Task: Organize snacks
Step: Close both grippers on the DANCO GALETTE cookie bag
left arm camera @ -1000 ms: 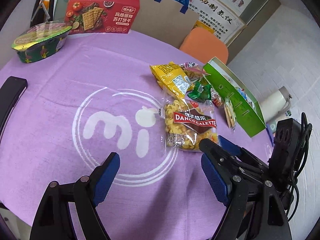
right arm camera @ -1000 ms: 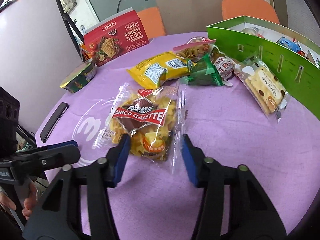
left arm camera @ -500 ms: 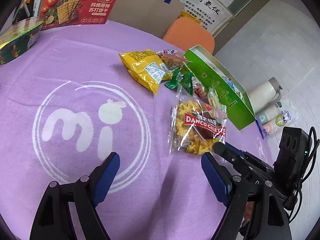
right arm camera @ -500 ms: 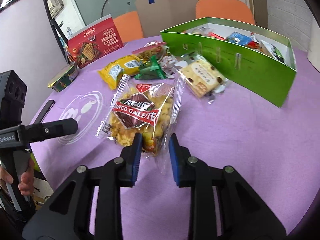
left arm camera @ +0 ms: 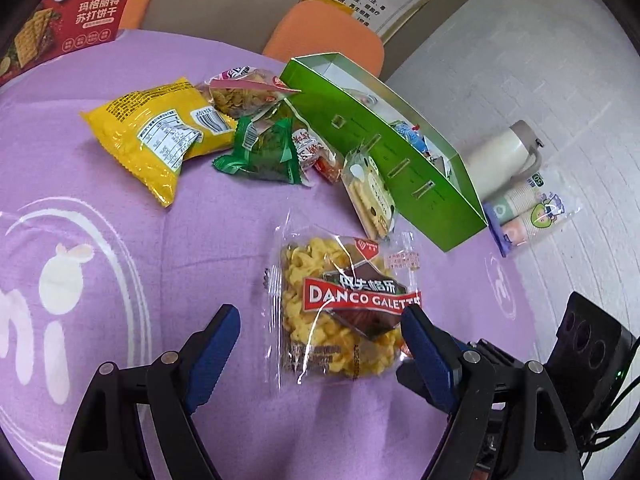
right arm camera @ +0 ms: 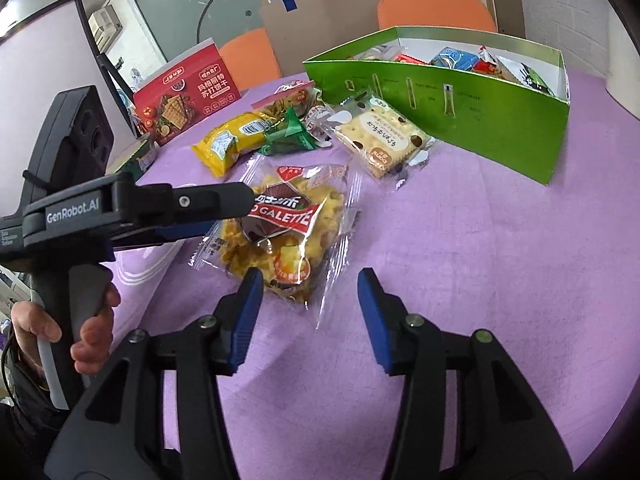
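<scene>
Crinkly galette bag [right arm camera: 286,224] now lies loose since my right gripper [right arm camera: 310,316] just let go, left gripper [left arm camera: 320,340] gaping toward 12 o'clock around it for the green box [right arm camera: 480,120].

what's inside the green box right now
The green box already holds several small wrapped snacks, red, blue and white, piled toward its far end. Its near wall hides the bottom and anything lying lower down.

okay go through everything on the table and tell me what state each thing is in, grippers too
Galette bag: sealed, flat on the cloth, ungripped.
Green box: open, snacks inside.
Yellow bag: sealed, lying flat.
Green packet: sealed, among the pile.
Cracker pack: sealed, beside the box.
Red box: closed, upright.
Left gripper: open around the galette bag.
Right gripper: open, just opening, bag edge between.
</scene>
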A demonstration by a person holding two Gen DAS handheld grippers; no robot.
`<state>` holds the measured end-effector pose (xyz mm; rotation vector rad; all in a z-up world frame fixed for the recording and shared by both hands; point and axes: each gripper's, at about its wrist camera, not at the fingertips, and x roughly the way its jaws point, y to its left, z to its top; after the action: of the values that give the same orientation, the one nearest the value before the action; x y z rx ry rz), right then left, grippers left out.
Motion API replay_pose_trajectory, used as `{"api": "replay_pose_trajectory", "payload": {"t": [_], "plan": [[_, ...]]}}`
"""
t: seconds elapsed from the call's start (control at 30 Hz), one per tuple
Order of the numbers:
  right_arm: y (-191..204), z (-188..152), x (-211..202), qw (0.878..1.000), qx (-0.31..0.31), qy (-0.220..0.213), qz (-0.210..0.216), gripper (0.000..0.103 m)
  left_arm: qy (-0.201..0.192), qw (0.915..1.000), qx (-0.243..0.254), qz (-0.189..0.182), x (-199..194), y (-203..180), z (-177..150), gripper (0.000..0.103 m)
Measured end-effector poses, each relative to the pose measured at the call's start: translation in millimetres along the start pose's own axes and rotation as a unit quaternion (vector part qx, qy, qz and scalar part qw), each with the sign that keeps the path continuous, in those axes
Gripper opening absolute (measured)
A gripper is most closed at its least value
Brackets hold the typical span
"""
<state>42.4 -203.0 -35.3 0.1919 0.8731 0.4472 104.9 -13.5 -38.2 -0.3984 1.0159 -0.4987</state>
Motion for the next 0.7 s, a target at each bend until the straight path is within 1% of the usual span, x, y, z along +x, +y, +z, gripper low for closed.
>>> {"api": "replay_pose_trajectory", "payload": {"t": [0.1,0.17,0.27,0.33,0.37,0.4,0.47,0.53,0.6,0.63,0.67,0.7], "plan": [[-2,0,0,1.000,0.008,-0.002,0.008,0.051,-0.001,1.0000,-0.007,0.001,2,2,4,0.084],[-2,-1,2,1.000,0.010,-0.002,0.010,0.051,0.000,1.0000,-0.001,0.005,3,-1,4,0.083],[-3,-2,2,1.000,0.010,-0.006,0.011,0.051,0.006,1.0000,0.008,-0.001,10,-8,5,0.083],[-3,-2,2,1.000,0.010,-0.007,0.012,0.051,0.011,0.9997,0.020,-0.002,15,-13,5,0.079],[-4,-2,2,1.000,0.011,-0.007,0.013,0.050,0.012,0.9994,0.032,0.006,16,-17,4,0.072],[-5,-2,1,1.000,0.013,-0.008,0.015,0.050,0.016,0.9990,0.040,0.010,18,-19,4,0.058],[-6,-2,1,1.000,0.014,-0.010,0.016,0.049,0.026,0.9986,0.046,-0.002,20,-21,1,0.050],[-6,-3,1,1.000,0.016,-0.012,0.016,0.046,0.022,0.9988,0.043,-0.004,19,-19,0,0.049],[-8,-3,0,1.000,0.018,-0.013,0.014,0.040,0.019,0.9992,0.033,-0.010,18,-16,0,0.049],[-9,-3,0,1.000,0.020,-0.012,0.016,0.034,0.018,0.9993,0.030,-0.010,18,-16,0,0.049],[-9,-3,-1,1.000,0.023,-0.013,0.016,0.030,0.018,0.9993,0.033,-0.007,18,-16,-1,0.049],[-8,-2,-3,1.000,0.023,-0.014,0.010,0.028,0.019,0.9990,0.040,0.001,19,-19,-1,0.047]]}}
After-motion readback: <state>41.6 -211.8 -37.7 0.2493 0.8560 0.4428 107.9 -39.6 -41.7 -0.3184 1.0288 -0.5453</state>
